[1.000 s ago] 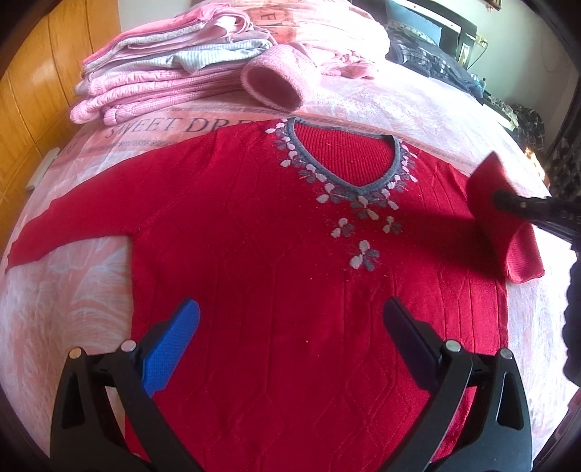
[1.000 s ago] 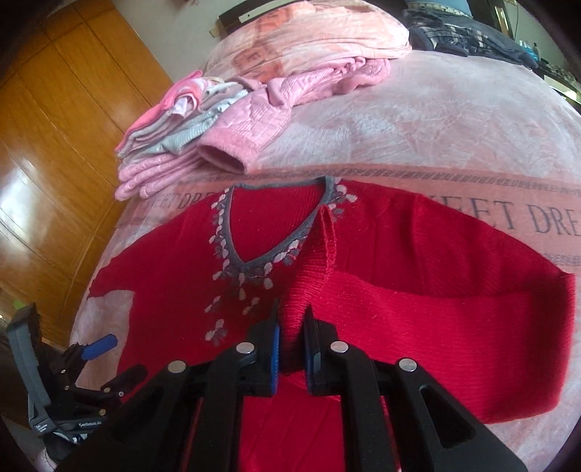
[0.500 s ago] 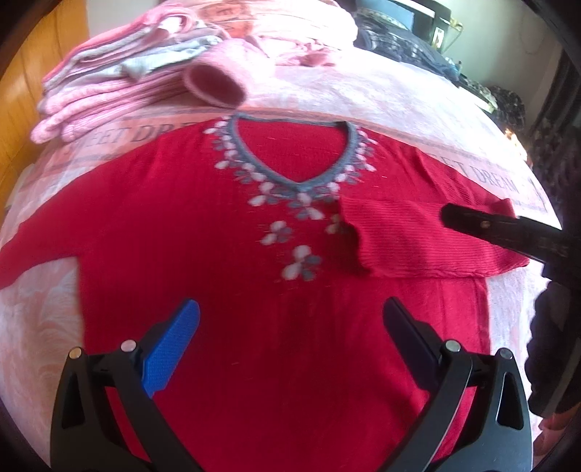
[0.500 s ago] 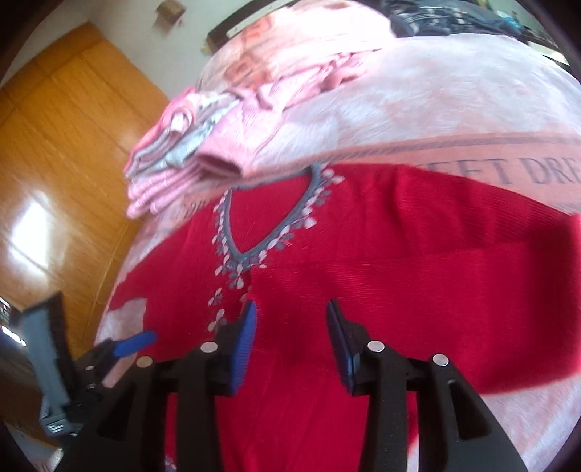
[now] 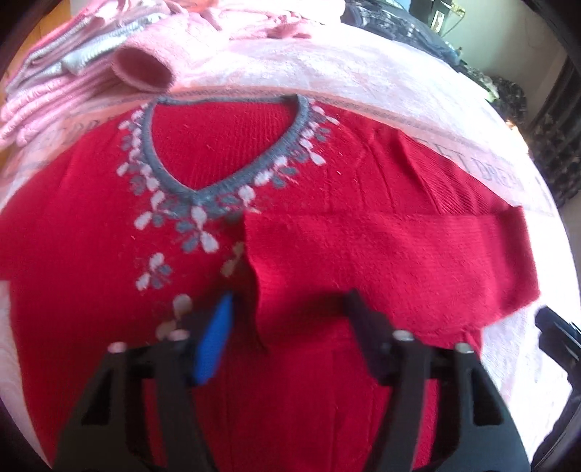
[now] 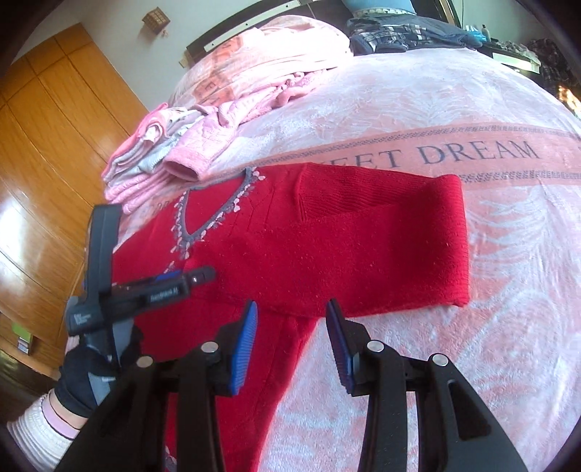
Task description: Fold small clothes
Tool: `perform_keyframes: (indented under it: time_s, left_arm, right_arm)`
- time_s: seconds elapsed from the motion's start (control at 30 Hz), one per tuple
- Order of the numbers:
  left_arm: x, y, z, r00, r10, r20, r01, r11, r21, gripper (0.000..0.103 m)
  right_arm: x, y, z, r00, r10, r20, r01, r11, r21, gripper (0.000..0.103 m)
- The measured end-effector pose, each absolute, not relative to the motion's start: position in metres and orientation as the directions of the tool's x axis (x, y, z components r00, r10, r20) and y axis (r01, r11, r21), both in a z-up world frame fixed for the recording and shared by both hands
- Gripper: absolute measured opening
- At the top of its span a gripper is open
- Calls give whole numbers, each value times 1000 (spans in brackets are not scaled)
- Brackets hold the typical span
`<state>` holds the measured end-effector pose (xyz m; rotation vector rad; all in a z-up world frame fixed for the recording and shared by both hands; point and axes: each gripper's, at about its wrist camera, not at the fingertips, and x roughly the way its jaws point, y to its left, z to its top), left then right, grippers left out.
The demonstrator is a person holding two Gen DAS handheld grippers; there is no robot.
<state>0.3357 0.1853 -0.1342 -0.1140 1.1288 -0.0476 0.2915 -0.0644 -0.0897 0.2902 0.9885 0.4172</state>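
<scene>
A red sweater (image 5: 290, 399) with a grey V-neck (image 5: 218, 188) and flower trim lies flat on a pink blanket (image 5: 326, 72). One sleeve (image 5: 381, 250) is folded across the chest, its cuff edge near the middle. My left gripper (image 5: 288, 321) is open, low over the sweater just in front of that cuff. In the right wrist view the folded sleeve (image 6: 363, 247) runs sideways. My right gripper (image 6: 290, 316) is open above the sweater's side edge, holding nothing. The left gripper (image 6: 196, 279) shows there in a gloved hand (image 6: 90, 377).
A stack of folded pink and grey clothes (image 6: 145, 159) and a loose pink sleeve (image 5: 145, 69) lie beyond the collar. The blanket's "SWEET DREAM" band (image 6: 472, 152) runs behind the sweater. A wooden wardrobe (image 6: 43, 145) stands at the left. Dark clothes (image 6: 399, 32) are piled at the back.
My right gripper laid the sleeve across the chest, opened, let go and drew back to the sweater's side. My left gripper moved forward toward the folded cuff.
</scene>
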Motion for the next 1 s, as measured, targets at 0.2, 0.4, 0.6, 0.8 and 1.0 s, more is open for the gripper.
perform_keyframes:
  time_s: [0.2,0.4,0.6,0.8,1.0]
  left_arm:
    - [340,204,-121,467,-171,-868,-79,969,-233,2]
    - [326,221,-86,560,-156,-814,-61,972,-228,2]
    - [325,272,-40,671,-4,-741,-141,981,-132,2]
    - [330,339,-23,672,102,-733,-238,968,-83,2]
    - [339,371,-52,611,128,-782,-271,961,-55,2]
  right_arm:
    - [287,-66,-97,486,465,-740,-185,882,433,41]
    - [287,-71,-94,497,458,-737,-165,884,438,41]
    - [295,-76,-92,502,445,-742,-141,888,437,41]
    - [315,-64,-97,490,506,-710,-147,850,505,41]
    - [354,-43,-115,448,494,-745,-107,857,504,42]
